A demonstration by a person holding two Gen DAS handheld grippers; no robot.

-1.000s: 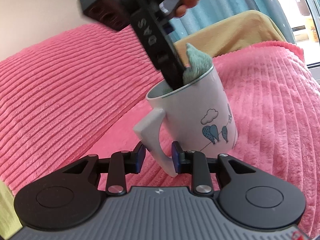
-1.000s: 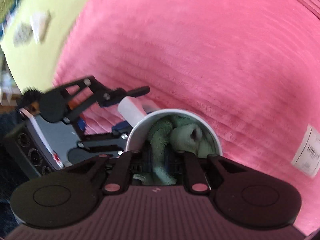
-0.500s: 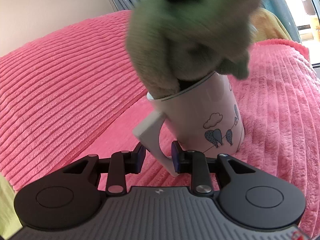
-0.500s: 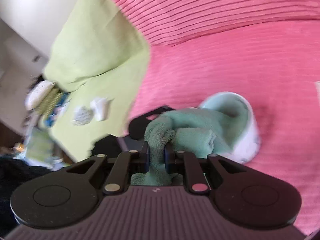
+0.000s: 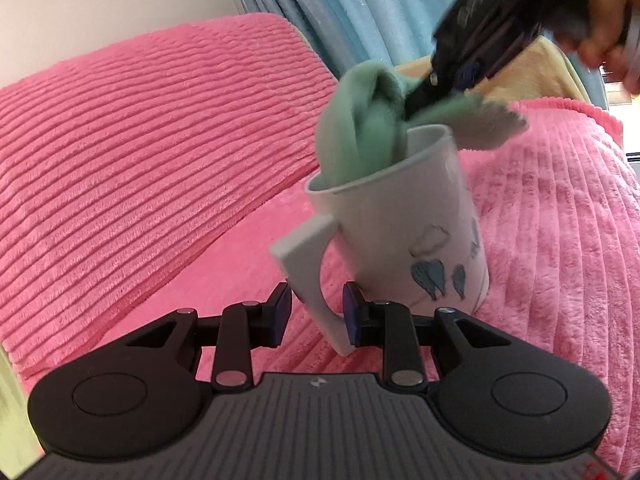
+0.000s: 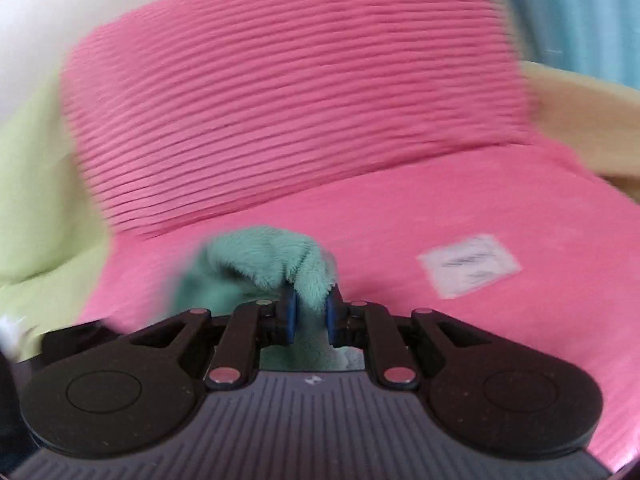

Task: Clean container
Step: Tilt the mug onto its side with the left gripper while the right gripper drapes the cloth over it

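The left gripper (image 5: 314, 312) clamped the white ceramic mug's (image 5: 404, 236) handle at twelve o'clock. The right gripper (image 6: 311, 318), pinching the green fleecy cloth (image 6: 276, 266), hung at the upright mug's one o'clock, cloth trailing inside.

Nothing legible here: white lettering on the right gripper (image 5: 416, 100) blurs out, and the label (image 6: 469, 266) at four o'clock smears too.

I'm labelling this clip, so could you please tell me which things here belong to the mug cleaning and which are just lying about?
In use:
mug, handle gripped by left gripper
green cloth, held by right gripper

Lying about:
pink cushion
white label
blue curtain
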